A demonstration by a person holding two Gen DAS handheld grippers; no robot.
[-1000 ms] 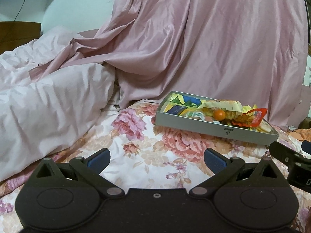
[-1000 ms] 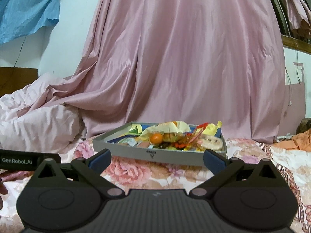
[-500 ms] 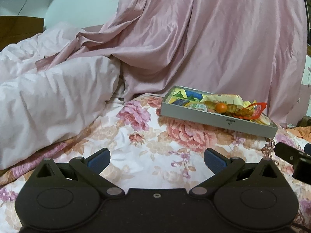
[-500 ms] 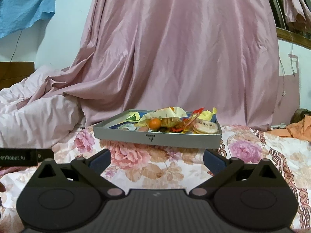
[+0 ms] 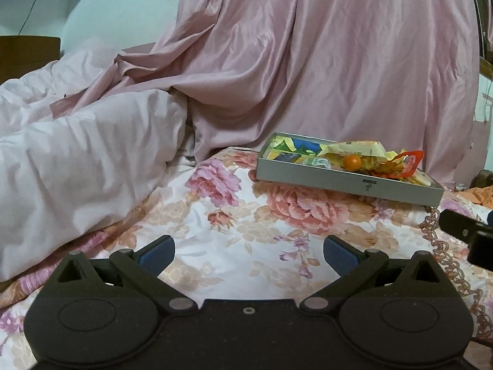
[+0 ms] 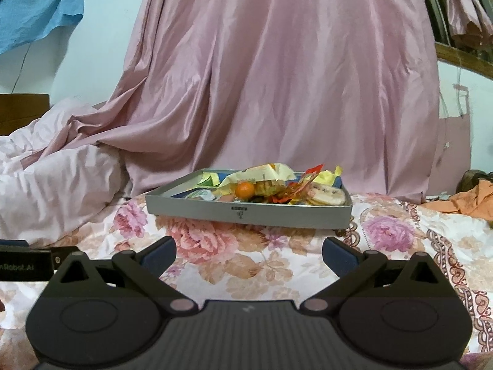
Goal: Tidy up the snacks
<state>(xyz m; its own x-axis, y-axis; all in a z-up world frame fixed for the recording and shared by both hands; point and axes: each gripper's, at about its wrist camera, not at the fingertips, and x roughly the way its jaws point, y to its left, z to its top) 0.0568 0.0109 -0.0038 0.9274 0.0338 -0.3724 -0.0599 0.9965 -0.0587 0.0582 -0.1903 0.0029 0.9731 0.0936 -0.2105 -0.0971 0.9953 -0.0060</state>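
On floral bedsheet (image 6: 246, 265): 1 grey tray (image 6: 246, 212) of snacks, orange fruit (image 6: 245, 189) near its front wall; bare sheet between tray and left gripper (image 5: 249, 254), right gripper (image 6: 249, 254); both spread wide, holding nothing; pink curtain (image 6: 277, 77) behind.

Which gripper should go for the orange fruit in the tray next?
Right, probably. The right gripper faces the tray almost head-on, with the orange fruit nearly centred ahead. From the left gripper the tray sits off to its right. Both are open and empty.
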